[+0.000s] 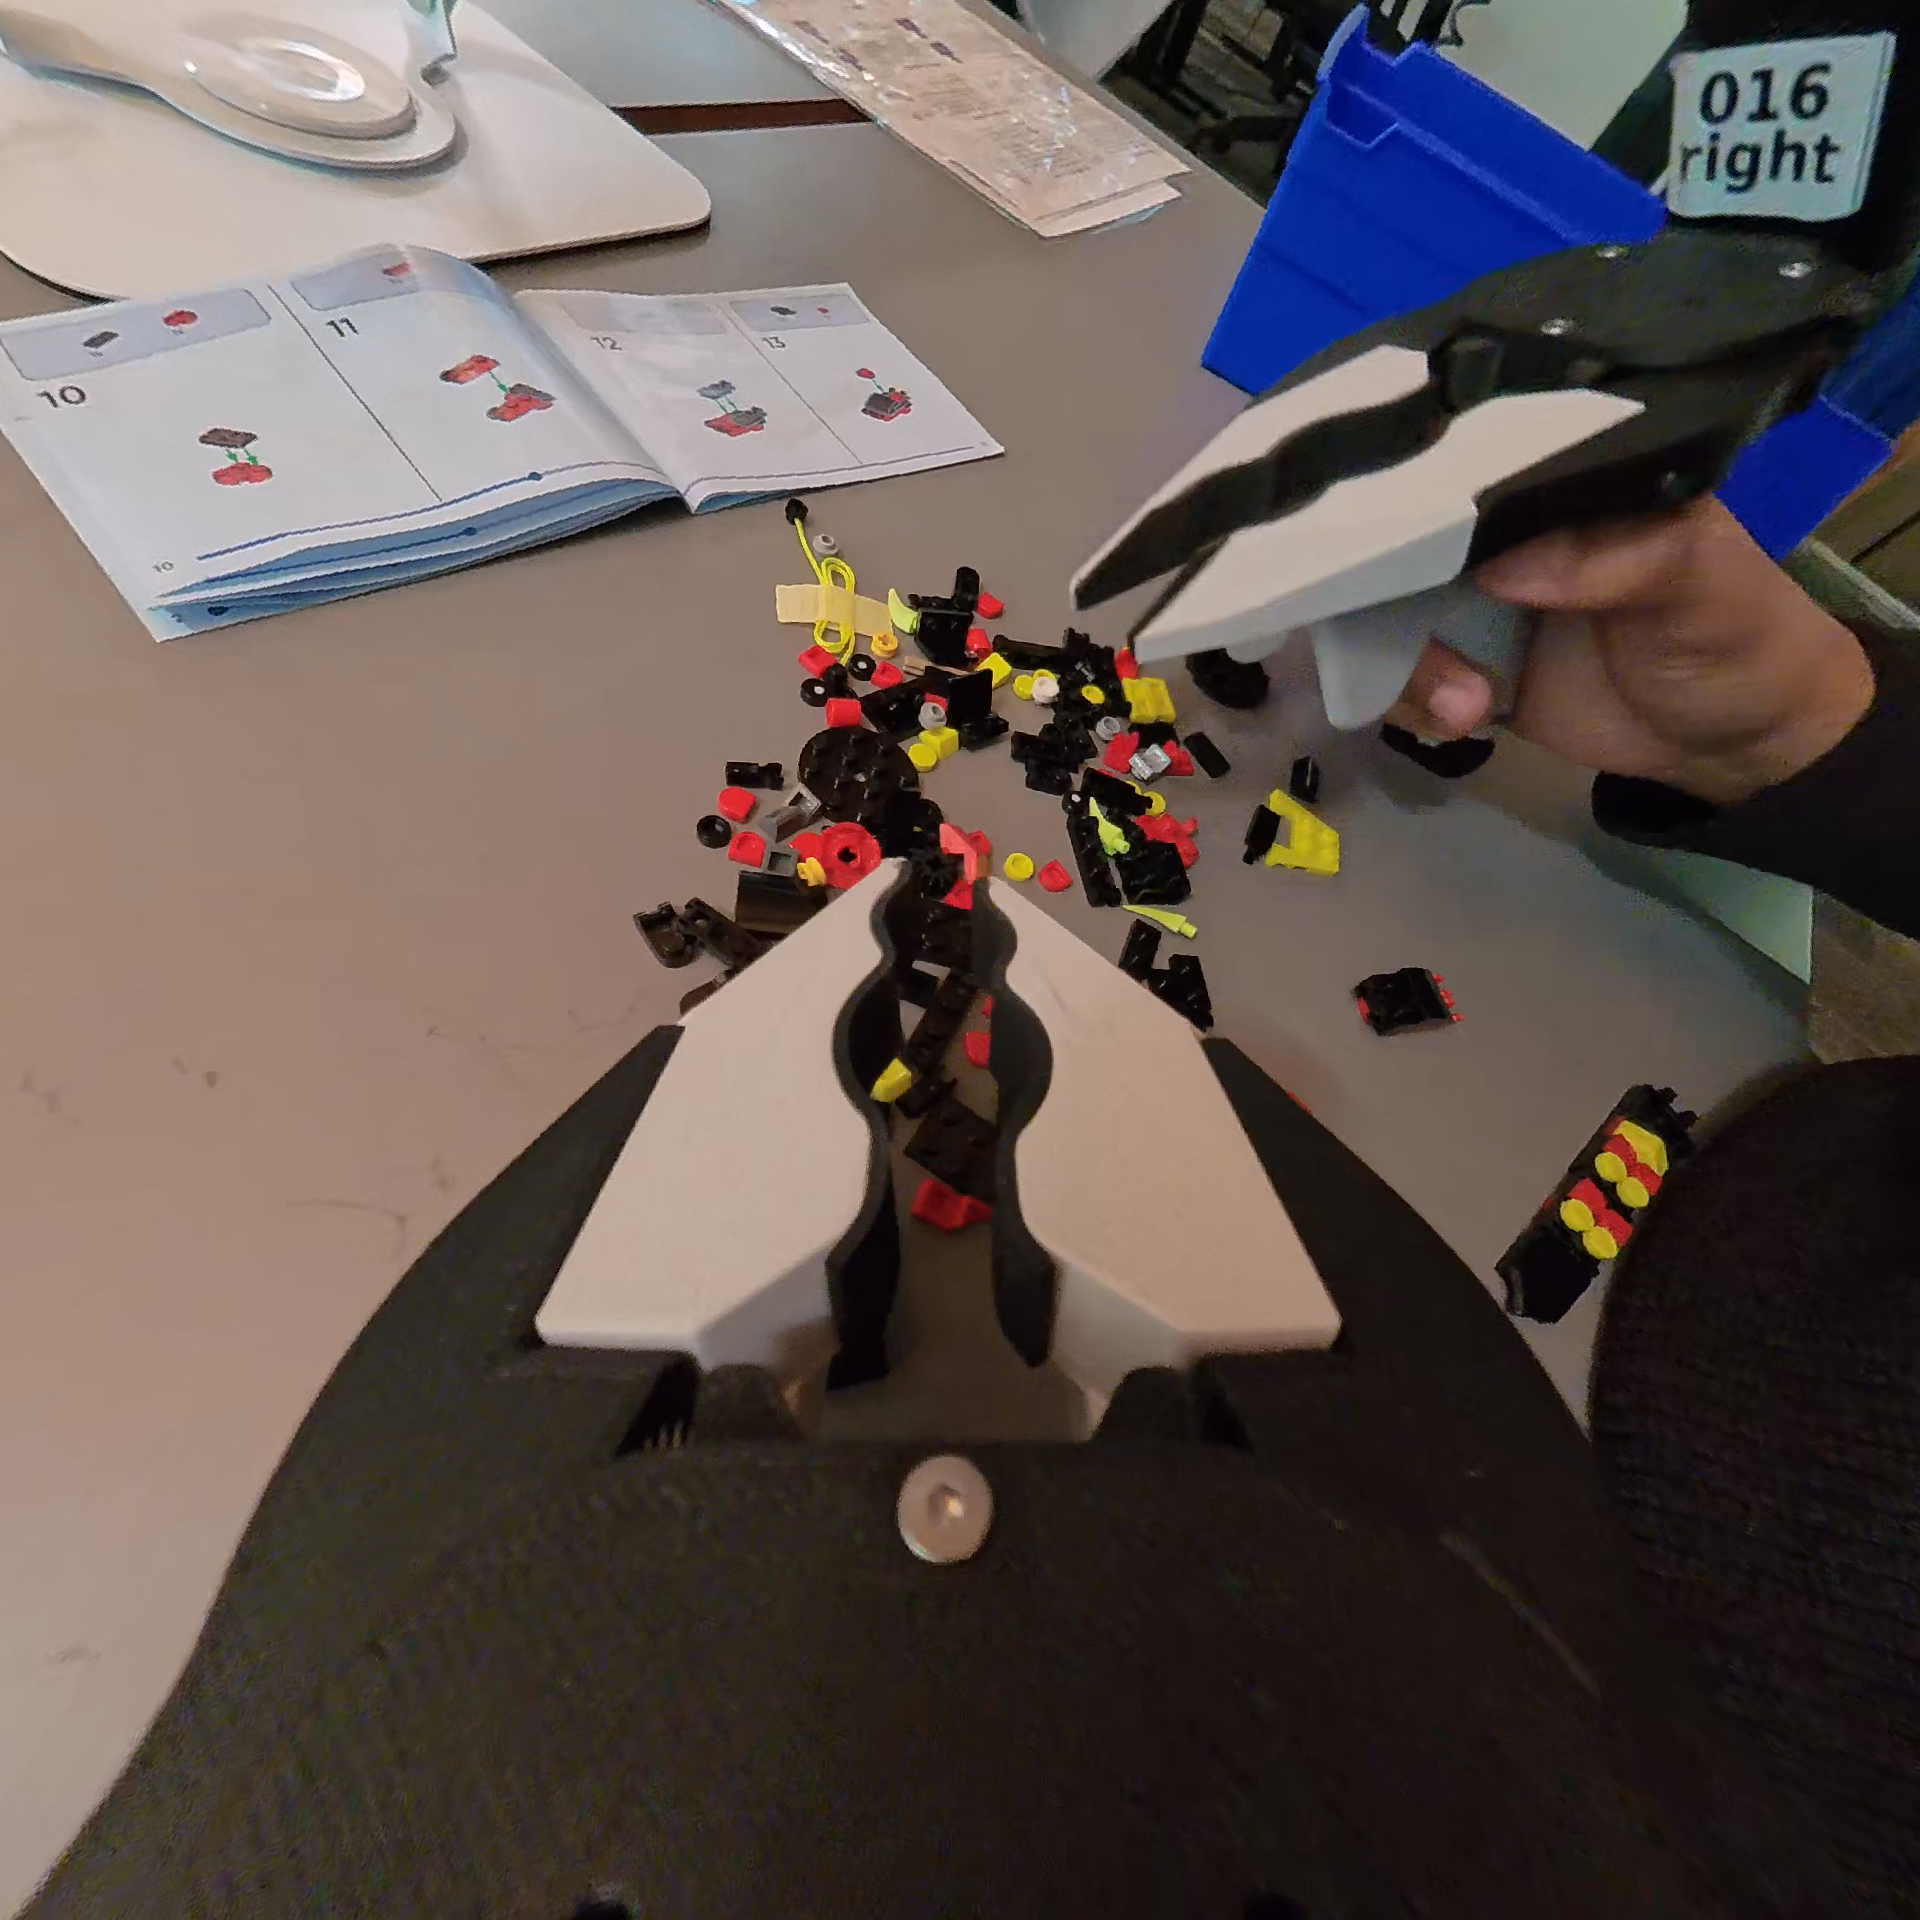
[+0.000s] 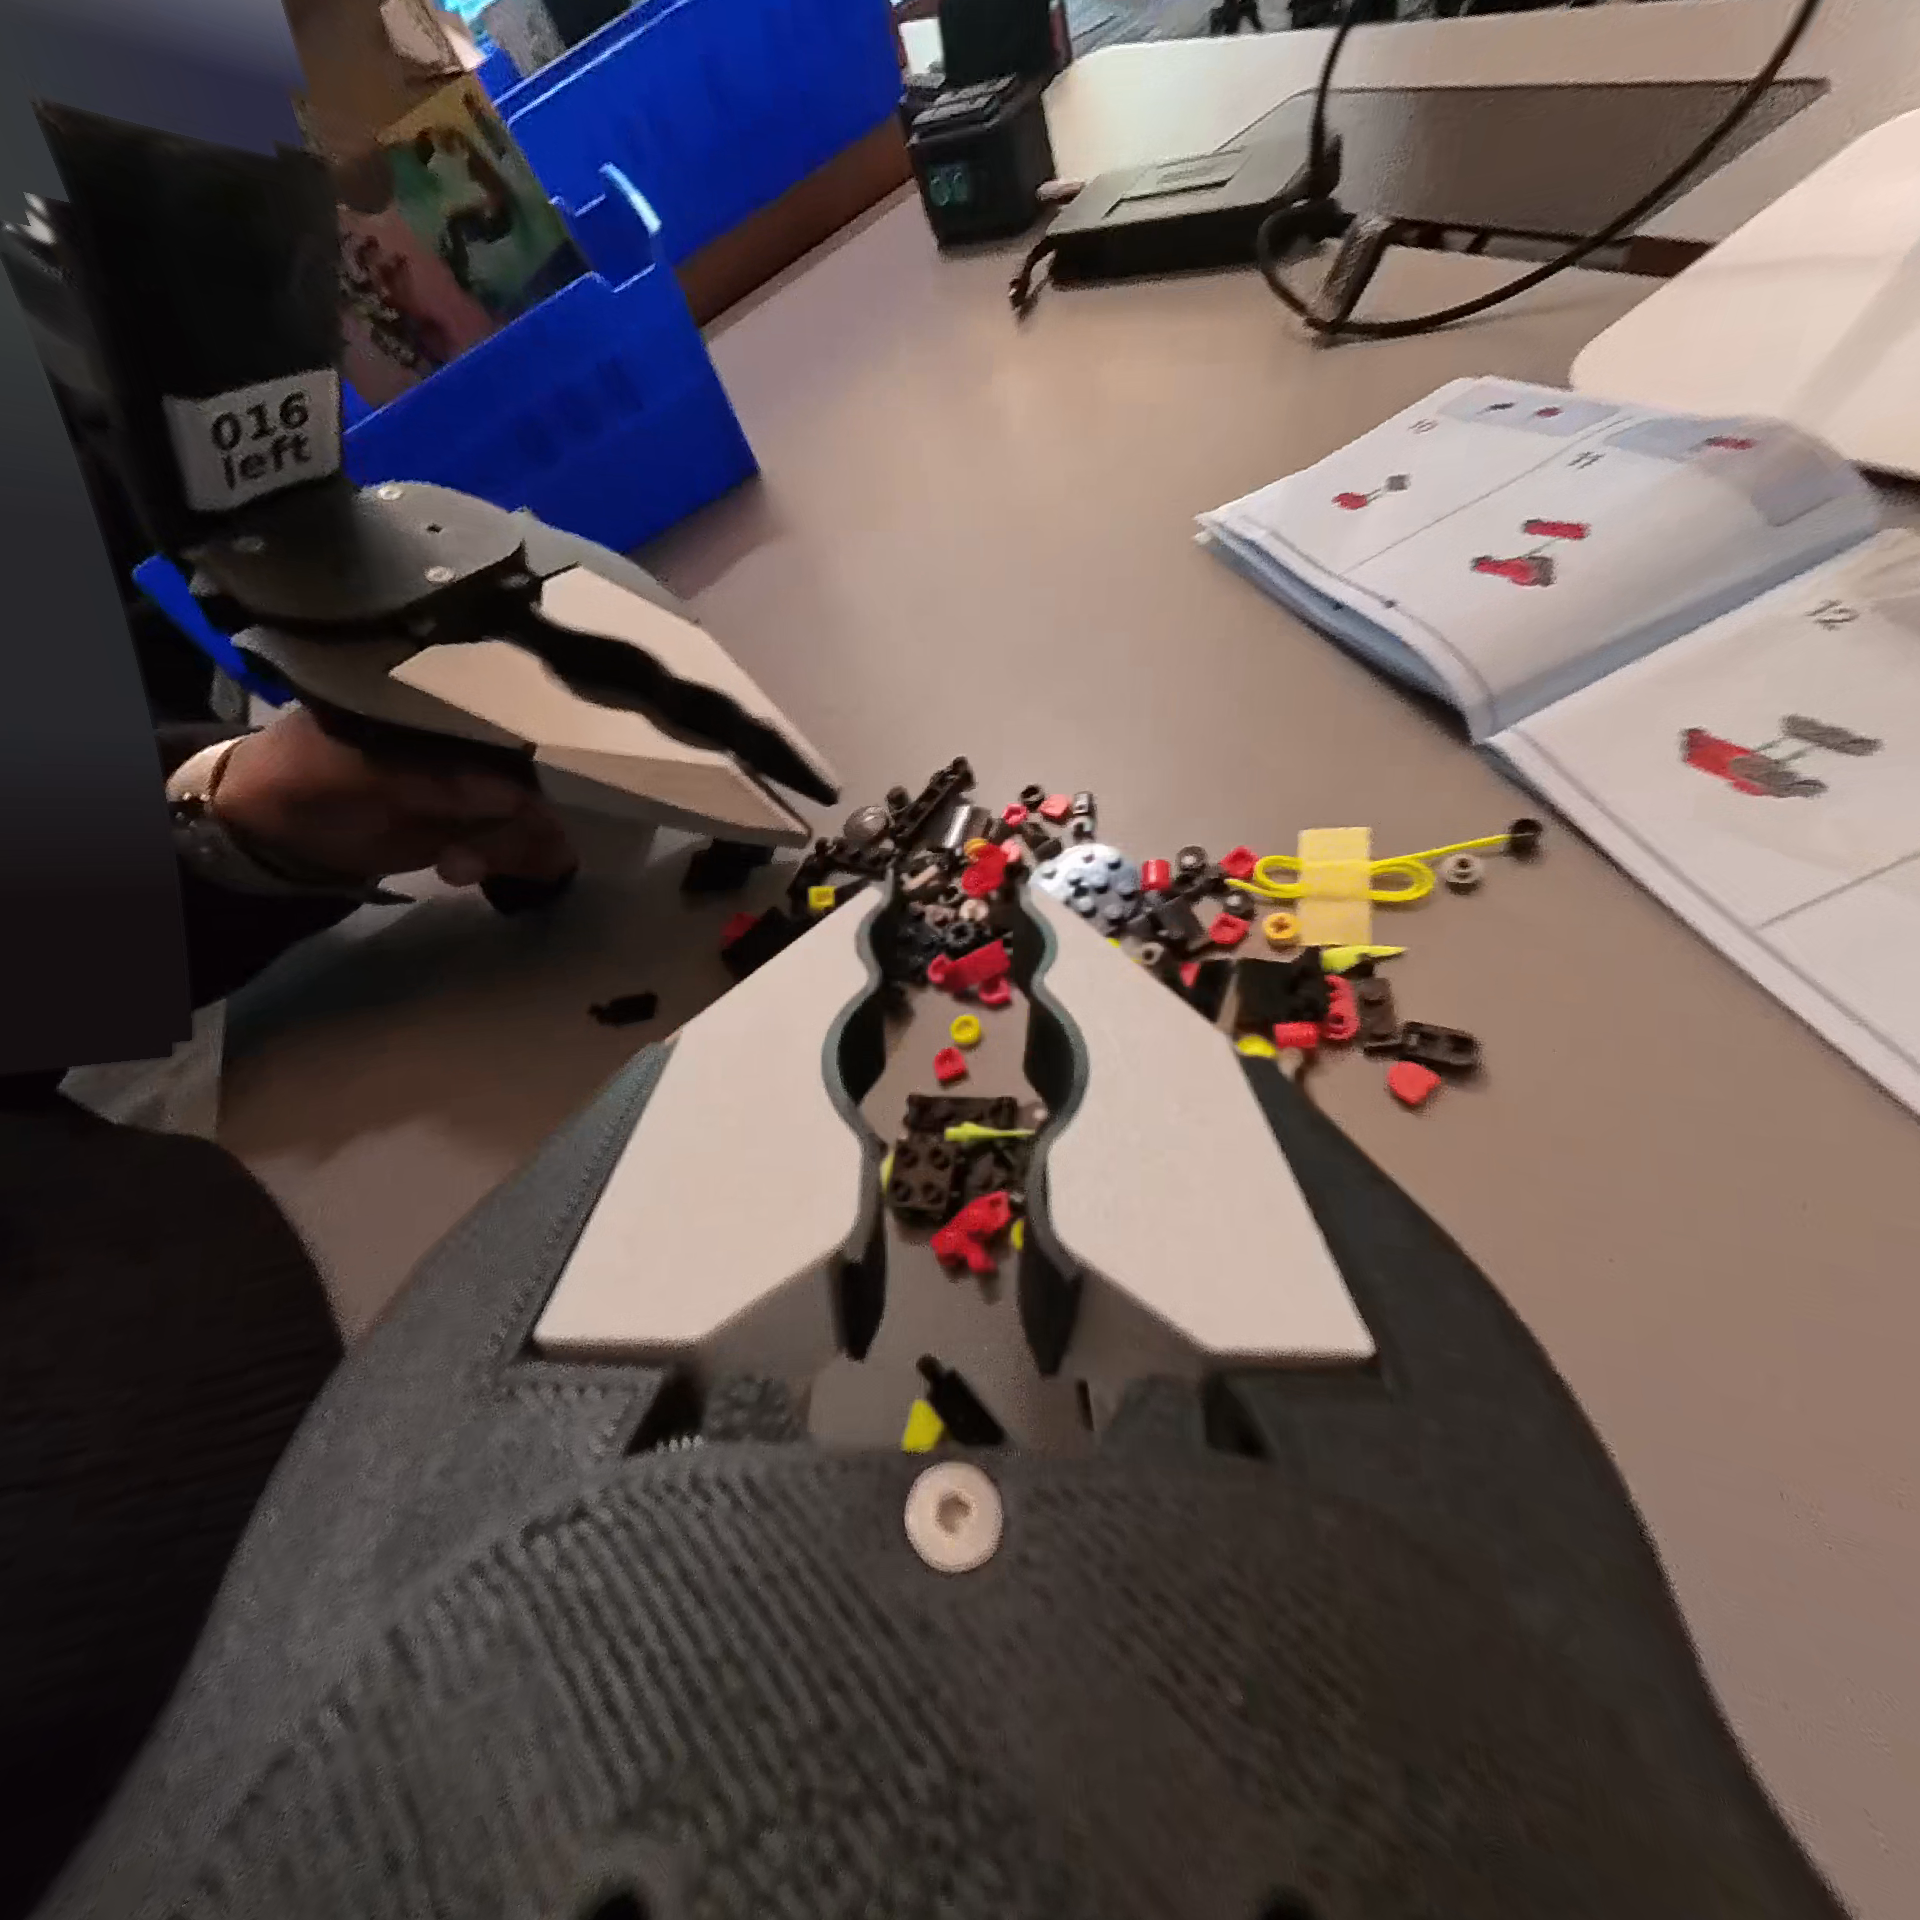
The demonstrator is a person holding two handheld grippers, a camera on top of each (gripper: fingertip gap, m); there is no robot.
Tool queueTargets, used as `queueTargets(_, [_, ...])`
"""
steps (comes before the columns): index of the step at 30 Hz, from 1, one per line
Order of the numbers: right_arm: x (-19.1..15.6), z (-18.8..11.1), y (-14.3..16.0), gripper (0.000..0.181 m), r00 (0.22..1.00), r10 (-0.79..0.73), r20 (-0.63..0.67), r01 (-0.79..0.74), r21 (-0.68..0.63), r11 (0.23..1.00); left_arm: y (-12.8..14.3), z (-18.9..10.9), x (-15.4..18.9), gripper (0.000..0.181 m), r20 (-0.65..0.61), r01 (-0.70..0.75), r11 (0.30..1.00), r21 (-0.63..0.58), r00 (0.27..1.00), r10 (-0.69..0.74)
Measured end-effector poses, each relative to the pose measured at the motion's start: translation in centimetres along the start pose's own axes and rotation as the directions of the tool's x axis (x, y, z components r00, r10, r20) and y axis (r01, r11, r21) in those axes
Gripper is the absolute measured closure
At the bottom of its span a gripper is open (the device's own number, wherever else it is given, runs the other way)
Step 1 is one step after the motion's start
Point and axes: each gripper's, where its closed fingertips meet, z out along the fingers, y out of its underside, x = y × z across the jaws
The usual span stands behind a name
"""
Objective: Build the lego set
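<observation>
A pile of small black, red and yellow lego pieces (image 1: 997, 748) lies on the grey table (image 1: 364, 935); it also shows in the right wrist view (image 2: 1039, 935). My left gripper (image 1: 948, 878) hovers over the pile's near edge, jaws a little apart and empty. My right gripper (image 2: 956, 888) hovers over the pile from the other side, jaws a little apart and empty. A black built strip with red and yellow studs (image 1: 1600, 1195) lies at the right. A small black and red assembly (image 1: 1403, 997) and a yellow and black one (image 1: 1299, 831) lie beside the pile.
An open instruction booklet (image 1: 416, 436) lies behind the pile, also in the right wrist view (image 2: 1558, 582). A blue bin (image 1: 1403, 208) stands at the far right. A white lamp base (image 1: 312, 104), a plastic bag (image 1: 987, 114) and a black device with cables (image 2: 1174, 197) sit farther back. My hands' fingertips stand some 7 cm from each other.
</observation>
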Motion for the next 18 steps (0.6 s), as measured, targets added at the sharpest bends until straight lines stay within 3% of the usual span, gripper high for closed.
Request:
queueTargets(4, [0.0,0.0,0.7,0.163,1.0,0.009,0.019,-0.008,-0.026,1.0,0.0,0.0,0.2,0.174,-0.002,-0.011,1.0,-0.006,1.0,0.011])
queueTargets(10, [0.1,1.4,4.3,0.169,0.988,-0.15,-0.032,0.139,-0.228,0.964,0.1,0.0,0.4,0.173,-0.013,0.005,1.0,-0.007,1.0,-0.005])
queueTargets(18, [-0.3,2.1,5.5,0.169,0.988,-0.152,-0.015,0.141,-0.281,0.949,0.2,0.0,0.6,0.172,-0.023,0.007,1.0,-0.014,1.0,-0.007])
